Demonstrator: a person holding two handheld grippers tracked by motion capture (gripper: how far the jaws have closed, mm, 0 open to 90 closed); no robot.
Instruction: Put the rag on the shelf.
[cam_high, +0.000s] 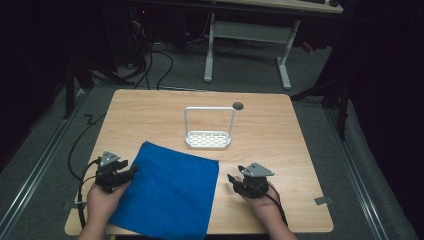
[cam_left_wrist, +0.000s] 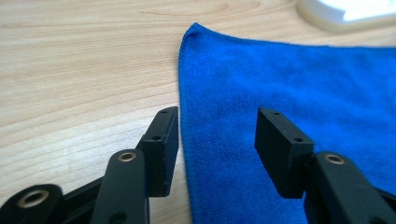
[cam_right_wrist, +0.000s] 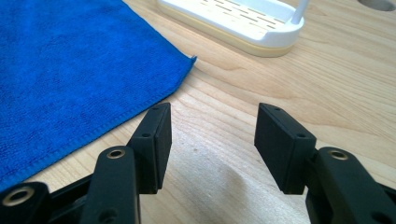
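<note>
blue microfibre cloth is lying flat; left hand-held gripper, jaws spread, is straddling its edge: pinch squarely; right hand-held gripper is hovering spread.

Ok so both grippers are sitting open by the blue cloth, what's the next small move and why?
Probably ease the left gripper forward and down, then close on the edge of the blue cloth. Its jaws stand open astride that edge, one over the wooden table, one over the cloth, gripping nothing. The right gripper, also open, faces bare wood beside the cloth's other edge.
</note>
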